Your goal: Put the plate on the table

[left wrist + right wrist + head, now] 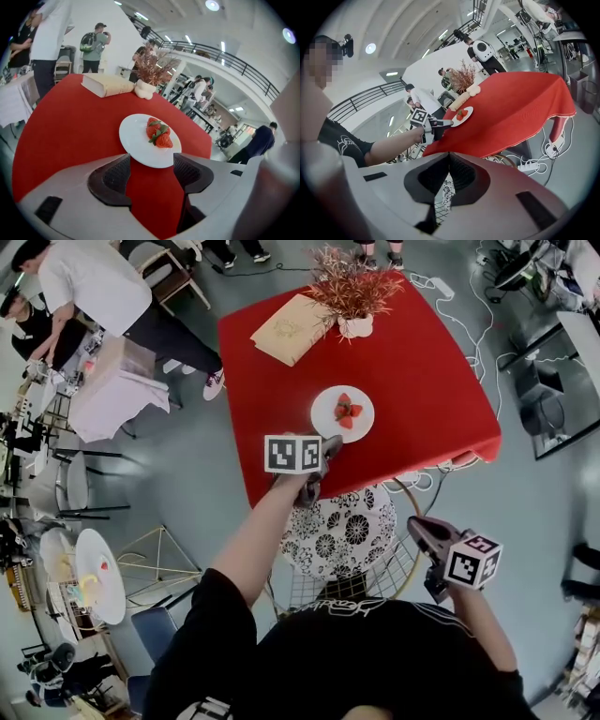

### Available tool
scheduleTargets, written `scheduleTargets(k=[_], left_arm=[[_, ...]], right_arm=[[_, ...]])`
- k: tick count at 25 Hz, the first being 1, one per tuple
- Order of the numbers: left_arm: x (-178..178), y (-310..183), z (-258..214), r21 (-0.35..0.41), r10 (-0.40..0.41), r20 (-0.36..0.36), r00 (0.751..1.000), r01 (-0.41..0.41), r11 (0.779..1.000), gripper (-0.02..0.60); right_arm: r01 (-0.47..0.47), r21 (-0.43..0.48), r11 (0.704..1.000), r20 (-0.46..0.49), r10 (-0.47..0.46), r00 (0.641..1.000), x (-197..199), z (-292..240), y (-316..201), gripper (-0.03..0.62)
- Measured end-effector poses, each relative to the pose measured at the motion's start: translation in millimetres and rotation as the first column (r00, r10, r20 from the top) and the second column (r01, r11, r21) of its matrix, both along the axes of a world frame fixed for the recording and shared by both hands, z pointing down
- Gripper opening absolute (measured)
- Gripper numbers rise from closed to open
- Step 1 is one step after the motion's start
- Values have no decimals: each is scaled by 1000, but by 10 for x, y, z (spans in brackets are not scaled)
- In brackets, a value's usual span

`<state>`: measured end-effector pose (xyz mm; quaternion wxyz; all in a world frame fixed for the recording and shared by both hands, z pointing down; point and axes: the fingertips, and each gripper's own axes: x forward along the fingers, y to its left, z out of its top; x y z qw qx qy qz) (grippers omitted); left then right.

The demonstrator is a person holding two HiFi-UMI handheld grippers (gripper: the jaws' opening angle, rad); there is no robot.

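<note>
A white plate [342, 413] with strawberries [347, 411] lies flat on the red-clothed table [422, 381], near its front edge. My left gripper [330, 446] is just short of the plate's near rim. In the left gripper view the plate [140, 140] rests on the cloth with its near rim at the tips of the open gripper [152, 171], and the dark pads [116, 174] do not touch it. My right gripper [419, 527] hangs low on the right, away from the table. Its jaws [449, 180] meet with nothing between them. The right gripper view also shows the plate [464, 114].
A tan book [291, 329] and a dried plant in a white vase [354, 298] stand at the table's far side. A wire chair with a floral cushion [342, 531] sits under the table's front edge. People stand at the left, and cables [478, 324] run along the floor at the right.
</note>
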<state>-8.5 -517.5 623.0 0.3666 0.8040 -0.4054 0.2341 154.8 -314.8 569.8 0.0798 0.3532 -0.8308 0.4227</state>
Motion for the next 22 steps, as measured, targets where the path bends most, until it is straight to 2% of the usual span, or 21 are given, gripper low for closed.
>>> scheduleTargets(k=[3, 5, 9, 12, 15, 18, 19, 22], left_arm=[[1, 55, 39, 29, 72, 95, 993, -75, 997, 291], [-25, 83, 36, 40, 99, 131, 986, -105, 994, 299], [-106, 118, -19, 52, 89, 119, 989, -95, 994, 299], [-149, 121, -139, 93, 59, 100, 993, -69, 993, 290], [-142, 156, -443, 159, 44, 49, 998, -51, 986, 185], [-74, 329, -840, 234, 56, 1, 998, -55, 971, 38], [-33, 419, -971, 252, 70, -16, 997, -63, 966, 11], [83, 775, -1318, 292, 123, -63, 990, -100, 951, 9]], right_arm=[[8, 1, 1000, 8, -8, 1000, -53, -3, -40, 8], [19, 3, 1000, 7, -19, 1000, -98, -31, -62, 8], [42, 27, 999, -13, -41, 999, -155, -131, -127, 8], [50, 53, 997, -21, -49, 999, -166, -218, -162, 8], [49, 88, 995, -15, -48, 999, -177, -359, -175, 8], [48, 133, 990, -10, -47, 999, -168, -548, -148, 8], [50, 149, 988, -10, -49, 999, -167, -622, -127, 8], [69, 199, 978, -11, -68, 998, -201, -848, 8, 8]])
